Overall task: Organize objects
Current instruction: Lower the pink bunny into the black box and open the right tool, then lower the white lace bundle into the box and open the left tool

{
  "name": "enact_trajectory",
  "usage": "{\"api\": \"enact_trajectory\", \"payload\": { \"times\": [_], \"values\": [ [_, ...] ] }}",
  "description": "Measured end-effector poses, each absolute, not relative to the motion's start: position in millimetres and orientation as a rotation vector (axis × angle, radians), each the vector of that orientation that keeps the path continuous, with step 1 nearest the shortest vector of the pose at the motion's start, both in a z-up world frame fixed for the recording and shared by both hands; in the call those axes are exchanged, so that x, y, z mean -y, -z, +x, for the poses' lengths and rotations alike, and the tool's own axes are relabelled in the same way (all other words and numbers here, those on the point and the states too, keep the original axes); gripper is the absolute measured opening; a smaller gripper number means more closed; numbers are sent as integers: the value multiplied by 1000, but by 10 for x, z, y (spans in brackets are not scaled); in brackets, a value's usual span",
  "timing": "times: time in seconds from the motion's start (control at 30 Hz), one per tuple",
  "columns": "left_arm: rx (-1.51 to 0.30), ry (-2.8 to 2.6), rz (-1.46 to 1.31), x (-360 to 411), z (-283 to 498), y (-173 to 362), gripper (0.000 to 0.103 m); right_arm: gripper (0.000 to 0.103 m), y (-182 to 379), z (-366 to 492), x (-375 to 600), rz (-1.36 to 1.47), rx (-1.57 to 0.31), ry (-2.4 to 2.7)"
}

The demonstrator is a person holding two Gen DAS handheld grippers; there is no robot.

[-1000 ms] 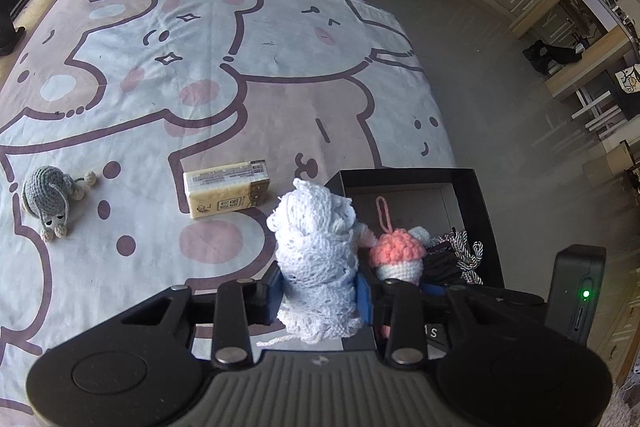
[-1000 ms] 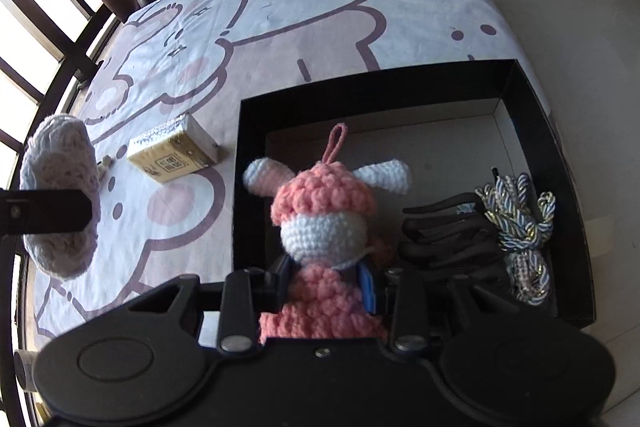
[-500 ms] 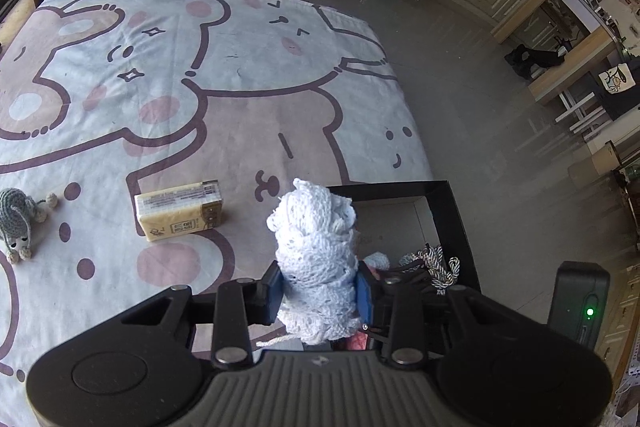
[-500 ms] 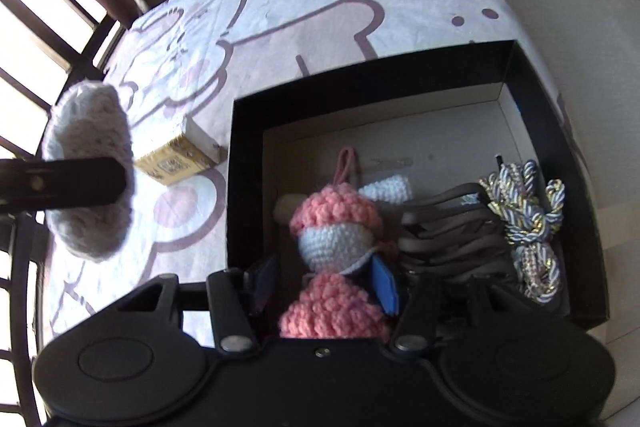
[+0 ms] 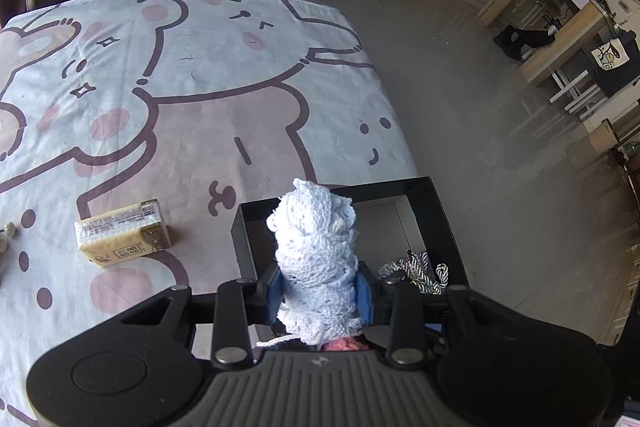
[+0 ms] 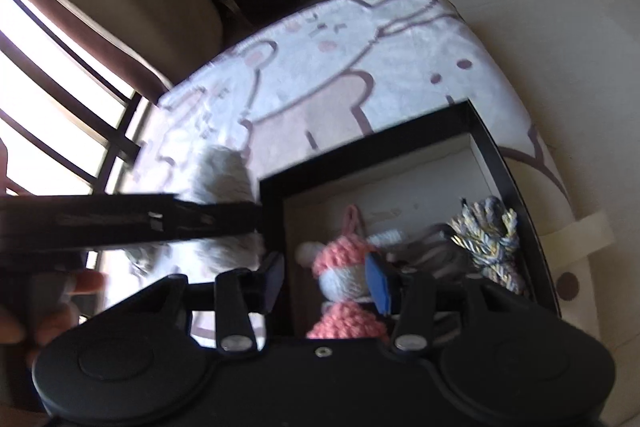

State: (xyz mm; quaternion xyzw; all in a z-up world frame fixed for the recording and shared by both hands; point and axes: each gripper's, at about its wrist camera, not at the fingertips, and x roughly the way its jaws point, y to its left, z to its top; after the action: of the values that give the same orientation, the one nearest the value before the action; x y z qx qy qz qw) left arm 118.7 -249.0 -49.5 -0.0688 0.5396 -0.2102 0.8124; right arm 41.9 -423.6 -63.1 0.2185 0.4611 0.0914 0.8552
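The left tool (image 5: 320,293) clamps a white crocheted bundle (image 5: 316,259), long axis upright, over the near-left corner of the black box (image 5: 440,211). The right tool (image 6: 326,281) stands wide open around the pink crocheted doll (image 6: 340,267) lying in the box, loop pointing away, beside dark straps (image 6: 436,247) and twisted cord (image 6: 488,243). Farther left, a tissue pack (image 5: 124,233) lies on the bear-print surface (image 5: 200,107).

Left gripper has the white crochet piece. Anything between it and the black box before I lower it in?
Nothing visible blocks the path. The left gripper holds the white crochet piece just over the near-left part of the black box. Inside, the pink crochet doll and braided cords fill the near end; the far floor is bare.
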Motion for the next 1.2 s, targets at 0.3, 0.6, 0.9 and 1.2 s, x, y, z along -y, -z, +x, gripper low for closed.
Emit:
{"api": "enact_trajectory", "payload": {
  "times": [0.3,0.6,0.9,1.2],
  "values": [
    [-1180,440,-137,2589,1318,664,38,47,600,442,4077,342,-974,-274],
    [-1176,438,-140,2596,1500,834,38,47,680,414,4217,340,-998,-212],
    [-1220,489,-299,2821,1556,994,38,47,721,393,4305,310,-1026,-191],
    [-1236,537,-357,3180,1602,1148,38,47,743,253,4438,267,-1048,-156]
  ]
}}
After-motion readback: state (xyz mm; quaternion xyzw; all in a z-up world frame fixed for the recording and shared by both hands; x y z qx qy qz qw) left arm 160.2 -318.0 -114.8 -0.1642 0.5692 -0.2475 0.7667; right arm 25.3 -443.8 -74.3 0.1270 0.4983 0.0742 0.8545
